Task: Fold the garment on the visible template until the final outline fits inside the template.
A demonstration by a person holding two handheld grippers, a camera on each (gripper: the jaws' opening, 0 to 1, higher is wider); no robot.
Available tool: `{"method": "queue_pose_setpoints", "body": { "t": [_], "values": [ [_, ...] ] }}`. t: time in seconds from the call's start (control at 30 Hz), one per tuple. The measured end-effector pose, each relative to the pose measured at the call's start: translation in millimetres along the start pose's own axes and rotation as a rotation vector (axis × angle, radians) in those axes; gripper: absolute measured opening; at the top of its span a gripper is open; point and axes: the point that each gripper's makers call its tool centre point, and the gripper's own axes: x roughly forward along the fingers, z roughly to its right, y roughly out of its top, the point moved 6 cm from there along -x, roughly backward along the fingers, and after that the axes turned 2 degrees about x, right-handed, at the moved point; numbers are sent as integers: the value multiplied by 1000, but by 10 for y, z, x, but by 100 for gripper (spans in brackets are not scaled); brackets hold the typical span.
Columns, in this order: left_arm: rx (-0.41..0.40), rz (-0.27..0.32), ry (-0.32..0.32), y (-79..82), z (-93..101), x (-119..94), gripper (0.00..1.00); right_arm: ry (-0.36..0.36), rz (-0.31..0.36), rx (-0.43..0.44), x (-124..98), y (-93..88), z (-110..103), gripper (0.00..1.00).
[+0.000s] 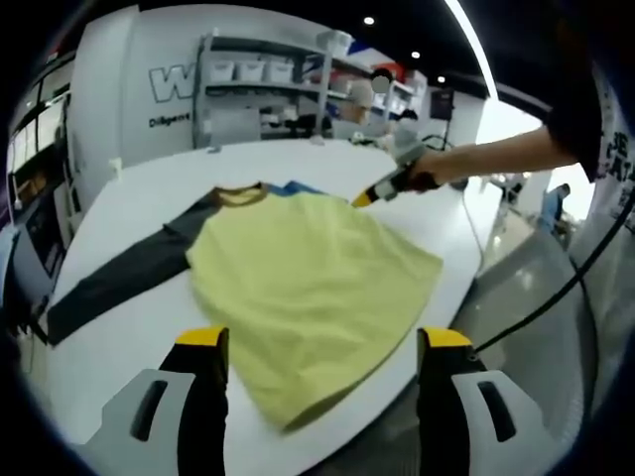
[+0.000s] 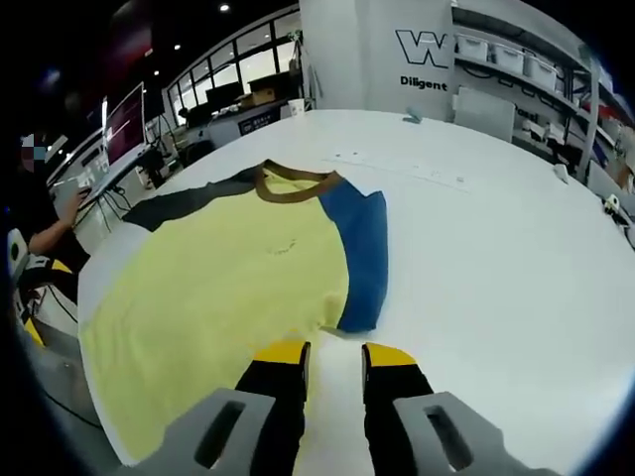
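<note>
Yellow-tipped black jaws of the left gripper (image 1: 322, 342) stand wide apart, empty, above the near hem of the yellow long-sleeved shirt (image 1: 313, 288).
Shirt lies flat on the white tabletop (image 1: 149, 188), likely spread for folding: dark grey sleeve (image 1: 119, 278) stretched toward 9 o'clock, blue sleeve (image 2: 357, 248) already folded in along the body at 1 o'clock in the right gripper view. Right gripper (image 2: 335, 352) jaws a narrow gap apart, holding nothing, just short of the blue cuff. No template outline I can make out.
</note>
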Motion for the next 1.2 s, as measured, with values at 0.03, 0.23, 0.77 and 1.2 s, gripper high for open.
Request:
{"method": "queue_pose_setpoints", "body": {
  "t": [0.03, 0.23, 0.77, 1.2],
  "values": [
    [3, -1, 0, 2, 5, 3, 72, -1, -1, 0, 4, 0, 2, 13],
    [-6, 2, -3, 7, 9, 22, 72, -11, 6, 3, 55, 15, 34, 7],
    [-4, -13, 2, 32, -30, 32, 71, -57, 21, 87, 252, 82, 156, 3],
    [11, -5, 0, 48, -61, 25, 70, -5, 211, -18, -40, 758, -158, 0]
  ]
}}
